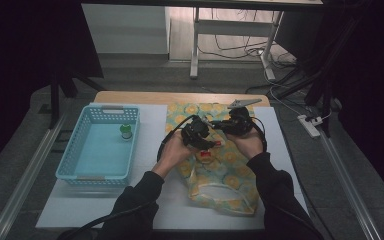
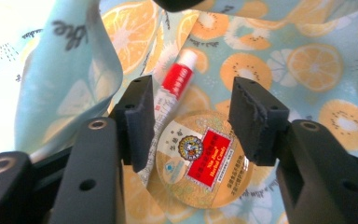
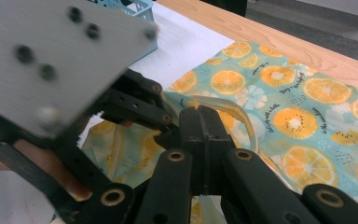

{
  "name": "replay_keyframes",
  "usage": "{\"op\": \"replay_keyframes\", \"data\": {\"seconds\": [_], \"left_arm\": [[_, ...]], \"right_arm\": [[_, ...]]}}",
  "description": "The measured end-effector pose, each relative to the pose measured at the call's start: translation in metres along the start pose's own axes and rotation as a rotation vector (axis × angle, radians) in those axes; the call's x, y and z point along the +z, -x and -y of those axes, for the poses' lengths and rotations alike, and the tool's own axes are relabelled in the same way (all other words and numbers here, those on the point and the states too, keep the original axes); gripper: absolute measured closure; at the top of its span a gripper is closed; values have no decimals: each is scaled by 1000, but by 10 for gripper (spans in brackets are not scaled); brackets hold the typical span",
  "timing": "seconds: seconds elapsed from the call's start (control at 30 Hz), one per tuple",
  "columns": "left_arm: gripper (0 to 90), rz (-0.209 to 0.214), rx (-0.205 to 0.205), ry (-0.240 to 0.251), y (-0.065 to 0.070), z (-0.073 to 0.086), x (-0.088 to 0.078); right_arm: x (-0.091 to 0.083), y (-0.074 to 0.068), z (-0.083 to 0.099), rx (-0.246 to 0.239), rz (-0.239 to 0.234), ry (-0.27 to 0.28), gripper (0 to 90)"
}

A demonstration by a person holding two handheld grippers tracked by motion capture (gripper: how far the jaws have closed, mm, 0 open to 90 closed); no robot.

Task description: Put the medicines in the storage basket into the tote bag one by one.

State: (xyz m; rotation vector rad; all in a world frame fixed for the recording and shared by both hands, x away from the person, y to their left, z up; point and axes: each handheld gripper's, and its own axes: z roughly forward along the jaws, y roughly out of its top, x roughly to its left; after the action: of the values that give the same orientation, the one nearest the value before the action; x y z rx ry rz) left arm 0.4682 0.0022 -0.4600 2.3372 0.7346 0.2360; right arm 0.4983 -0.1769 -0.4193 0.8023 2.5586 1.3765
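**Two grippers over the fruit-print bag, tin and tube between open jaws**

Black jaws of the left gripper (image 2: 189,126) fill the lower part of the left gripper view, standing apart. Between them lies a round tin (image 2: 200,161) with a gold lid and a red label; neither pad presses on it, so it is released, not gripped. The left pad overlaps the tin's left edge in the picture; whether it touches cannot be told. The tin's bottom edge is hidden by the gripper body. A red-and-white tube (image 2: 175,84) lies just beyond the tin, its lower end hidden behind the left pad. Both rest on the fruit-print bag (image 2: 279,60). A fold of that fabric stands up at upper left, blurred.

Right gripper (image 3: 200,126), in its own view: jaws clenched together, on a pale strip of the bag's cloth. The pinched part itself is hidden between the pads. A blurred grey plate and linkage of the left gripper cover the left half of that view, with a fingertip (image 3: 77,189) below.

High view: both hands meet over the bag near the table's (image 1: 130,97) middle, towards the far edge. Tin and tube show as small red specks, too small to read. A blue basket (image 1: 75,165) stands by the left edge, holding a small green-capped bottle (image 1: 126,132), detail unclear.
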Motion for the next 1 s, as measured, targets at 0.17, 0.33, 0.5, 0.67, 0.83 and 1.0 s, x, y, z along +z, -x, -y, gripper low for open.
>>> {"op": "replay_keyframes", "data": {"seconds": [0.17, 0.33, 0.5, 0.67, 0.83, 1.0], "left_arm": [[398, 44, -19, 33, -1, 3, -11], [309, 90, -51, 49, 1, 8, -20], [225, 111, -79, 64, -2, 14, -31], [154, 120, -96, 73, -9, 22, -42], [98, 136, -101, 97, -16, 30, -56], [67, 113, -106, 113, -24, 38, -71]], "right_arm": [[0, 0, 0, 2, -1, -2, 900], [0, 0, 1, 1, -1, -3, 900], [-1, 1, 3, 3, -1, 3, 900], [-1, 0, 3, 6, -2, 5, 900], [-1, 0, 3, 9, -7, 8, 900], [-1, -1, 4, 9, -8, 10, 900]]}}
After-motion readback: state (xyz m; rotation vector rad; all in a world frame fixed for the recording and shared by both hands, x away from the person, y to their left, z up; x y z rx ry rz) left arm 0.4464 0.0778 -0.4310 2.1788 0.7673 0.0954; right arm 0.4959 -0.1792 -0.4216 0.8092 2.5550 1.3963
